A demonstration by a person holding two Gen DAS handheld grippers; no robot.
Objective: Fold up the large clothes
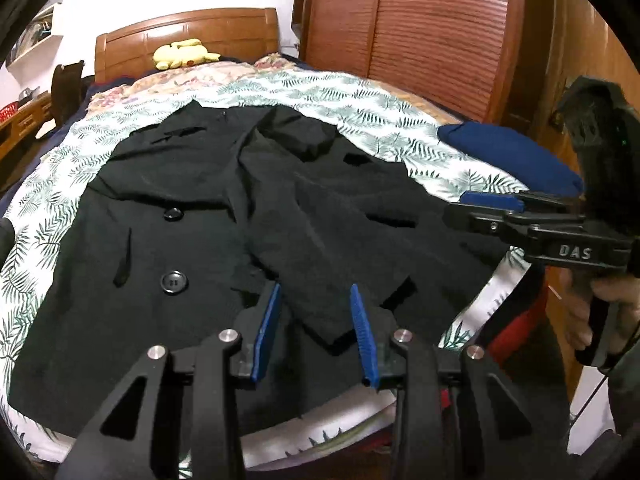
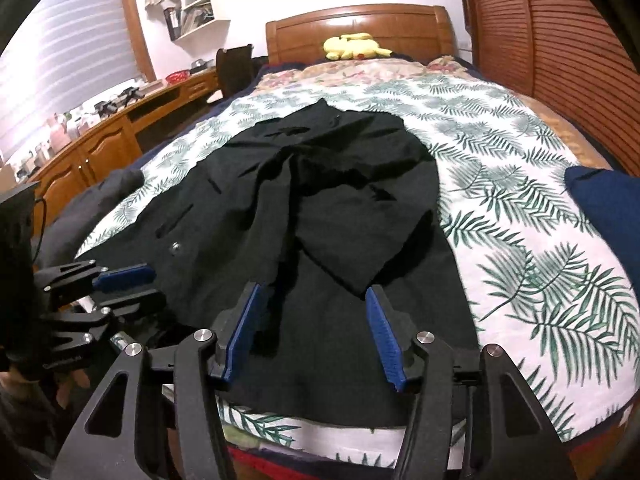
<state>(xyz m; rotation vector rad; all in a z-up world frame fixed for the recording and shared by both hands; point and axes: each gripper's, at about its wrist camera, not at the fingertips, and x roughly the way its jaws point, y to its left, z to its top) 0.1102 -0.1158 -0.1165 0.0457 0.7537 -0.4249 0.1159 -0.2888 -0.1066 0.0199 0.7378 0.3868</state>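
So the black coat [image 1: 208, 216] is laid out on the bed [image 2: 520, 208], front up, buttons showing, and one sleeve [image 1: 320, 248] is already folded in across the middle. That's about it for progress I reckon; the other side and the lengthwise folds are all still to do. Left tongs [image 1: 316, 332] are partly spread over the hem near that sleeve's cuff, nothing pinched between the pads. Right tongs [image 2: 316, 332] are spread a bit wider, also empty, hovering over the near hem. Neither one is touching cloth as far as I can tell.
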